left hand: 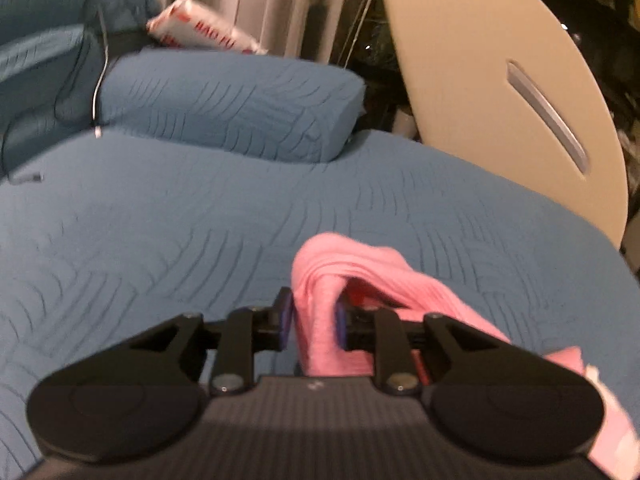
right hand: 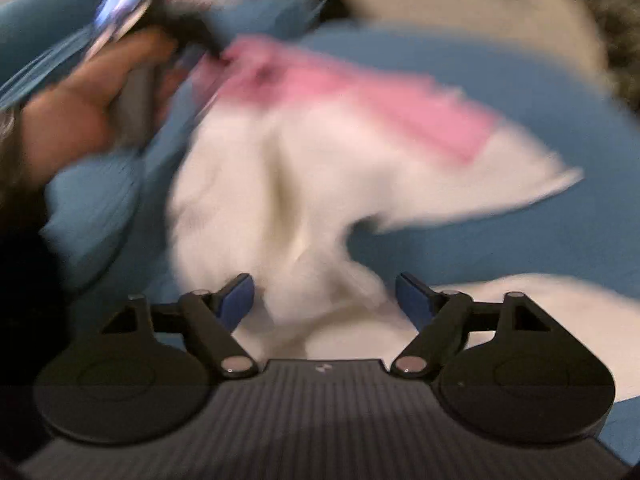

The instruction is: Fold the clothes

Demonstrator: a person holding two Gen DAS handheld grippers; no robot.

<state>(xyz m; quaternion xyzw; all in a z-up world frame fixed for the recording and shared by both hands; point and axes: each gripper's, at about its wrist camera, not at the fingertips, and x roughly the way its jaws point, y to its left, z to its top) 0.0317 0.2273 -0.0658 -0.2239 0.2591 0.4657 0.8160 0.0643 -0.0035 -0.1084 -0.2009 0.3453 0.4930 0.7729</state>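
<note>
Dim, warm indoor light with soft shadows. The left wrist view is only slightly soft; the right wrist view is heavily motion-smeared (cloth and hand streak into blurs). Fisheye bending curves both frames' edges, and the corners darken.

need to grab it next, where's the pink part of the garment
Left wrist view, lower centre: the pink fabric is pinched in the left gripper, above the blue bedspread.

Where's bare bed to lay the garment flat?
Free: the blue bedspread between the pillow and the left gripper, which pinches the pink-and-white garment. Crowded: toward the beige board.
</note>
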